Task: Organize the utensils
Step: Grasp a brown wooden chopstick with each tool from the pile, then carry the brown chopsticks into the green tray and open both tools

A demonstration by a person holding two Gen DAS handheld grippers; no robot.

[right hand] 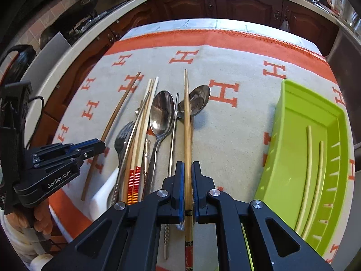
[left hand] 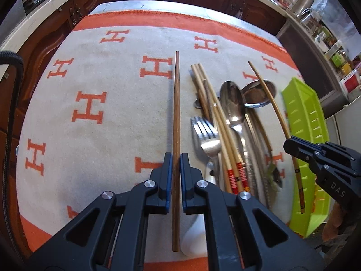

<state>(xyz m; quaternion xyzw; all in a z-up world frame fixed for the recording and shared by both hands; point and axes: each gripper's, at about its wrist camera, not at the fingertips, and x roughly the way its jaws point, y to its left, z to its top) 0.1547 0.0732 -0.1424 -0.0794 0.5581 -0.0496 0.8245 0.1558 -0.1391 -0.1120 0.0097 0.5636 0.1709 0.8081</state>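
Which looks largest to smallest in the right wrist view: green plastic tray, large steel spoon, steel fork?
1. Green plastic tray
2. Large steel spoon
3. Steel fork, though partly hidden under chopsticks, so unsure.

H-patterned blanket (left hand: 94,103) over table (right hand: 158,26)

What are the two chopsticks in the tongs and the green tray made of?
Dark chopstick: likely wood, matte brown, faint grain.
Pale chopstick: probably bamboo, straw-coloured with fine lengthwise fibres, painted near the thick end.
Green tray: plastic by its look, glossy lime, moulded with slots.
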